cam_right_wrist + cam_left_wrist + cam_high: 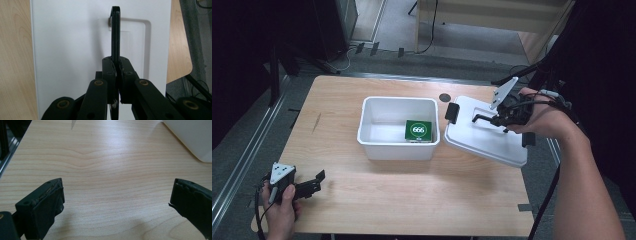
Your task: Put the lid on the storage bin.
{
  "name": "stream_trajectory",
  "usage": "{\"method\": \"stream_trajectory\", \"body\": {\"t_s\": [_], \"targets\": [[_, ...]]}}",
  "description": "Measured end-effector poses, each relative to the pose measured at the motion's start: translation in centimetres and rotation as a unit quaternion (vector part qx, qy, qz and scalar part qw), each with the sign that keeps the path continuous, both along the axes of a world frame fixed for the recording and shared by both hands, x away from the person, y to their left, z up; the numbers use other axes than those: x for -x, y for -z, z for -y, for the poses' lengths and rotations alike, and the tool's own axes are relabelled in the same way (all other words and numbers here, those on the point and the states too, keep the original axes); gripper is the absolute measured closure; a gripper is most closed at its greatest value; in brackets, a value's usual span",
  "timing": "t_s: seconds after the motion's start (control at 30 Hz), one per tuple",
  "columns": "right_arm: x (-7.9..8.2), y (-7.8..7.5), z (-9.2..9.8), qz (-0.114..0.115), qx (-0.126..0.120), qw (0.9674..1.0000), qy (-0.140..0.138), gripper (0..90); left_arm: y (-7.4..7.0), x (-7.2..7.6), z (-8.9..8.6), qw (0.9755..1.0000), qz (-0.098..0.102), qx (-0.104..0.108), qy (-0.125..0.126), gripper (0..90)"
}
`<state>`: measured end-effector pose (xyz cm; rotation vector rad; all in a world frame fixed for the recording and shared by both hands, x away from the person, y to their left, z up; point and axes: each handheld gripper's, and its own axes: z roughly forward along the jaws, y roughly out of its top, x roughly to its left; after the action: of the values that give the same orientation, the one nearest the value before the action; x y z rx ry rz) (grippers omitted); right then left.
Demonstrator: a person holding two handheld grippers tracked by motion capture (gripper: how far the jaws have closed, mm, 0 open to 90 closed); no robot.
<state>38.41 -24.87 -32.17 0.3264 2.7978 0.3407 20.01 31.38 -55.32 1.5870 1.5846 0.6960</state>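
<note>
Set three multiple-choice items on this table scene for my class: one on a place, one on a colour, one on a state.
1. Where does the small green box lie?
A. inside the white plastic tub
B. on the white lid
C. on the bare table

2. What colour is the handle on the white rectangular lid?
A. red
B. black
C. white

3. How does the right claw stand?
A. wide open
B. shut on the handle
C. shut on the box

Key: 1 A, the box sits on the tub's floor; 2 B, it stands dark against the lid; 3 B, the jaws pinch the handle in the right gripper view.
</note>
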Motion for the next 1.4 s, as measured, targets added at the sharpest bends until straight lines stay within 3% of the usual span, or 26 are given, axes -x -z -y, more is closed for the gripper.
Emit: {"method": "stream_trajectory", "body": {"t_s": [0.27, 0.47, 1.1, 1.4], "targets": [[0.0, -1.7, -1.0, 0.006, 0.004, 0.9999, -0.014, 85.6, 0.0, 0.0, 0.0, 1.0000, -0.001, 0.000, 0.000, 0.0], [0.1, -2.3, -2.9, 0.008, 0.002, 0.9995, -0.029, 85.6, 0.0, 0.0, 0.0, 1.0000, -0.002, 0.001, 0.001, 0.0], [-1.3, -1.6, -10.2, 0.002, 0.001, 0.9964, -0.085, 85.6, 0.0, 0.0, 0.0, 1.0000, -0.002, 0.003, 0.003, 0.0], [-1.9, -1.4, -12.8, -0.005, 0.002, 0.9946, -0.104, 85.6, 0.0, 0.0, 0.0, 1.0000, -0.002, 0.003, 0.004, 0.0]]}}
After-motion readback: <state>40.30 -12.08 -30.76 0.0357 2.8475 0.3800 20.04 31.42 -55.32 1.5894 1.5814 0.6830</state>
